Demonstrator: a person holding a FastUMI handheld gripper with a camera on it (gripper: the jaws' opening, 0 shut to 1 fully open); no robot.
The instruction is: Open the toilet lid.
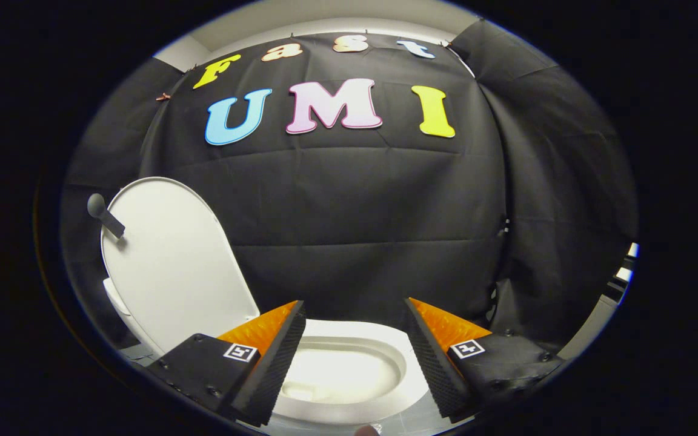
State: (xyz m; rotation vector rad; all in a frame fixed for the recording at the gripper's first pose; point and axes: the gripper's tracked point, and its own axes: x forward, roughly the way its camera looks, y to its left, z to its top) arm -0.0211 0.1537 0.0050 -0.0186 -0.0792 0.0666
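1. Black cloth booth wall [355, 212]: it hangs behind everything you face.
2. White oval plastic toilet lid [173, 260]: already raised, it stands upright beyond your left finger, leaning back towards the cloth.
3. White toilet bowl with its rounded seat rim [406, 363]: it lies just ahead of and between your fingers, its hollow open to view.
4. Your gripper [355, 357]: the fingers stand wide apart with nothing held, one on each side of the bowl.
5. Small grey knobbed handle [103, 213]: it is fixed at the lid's upper left edge and juts outward.
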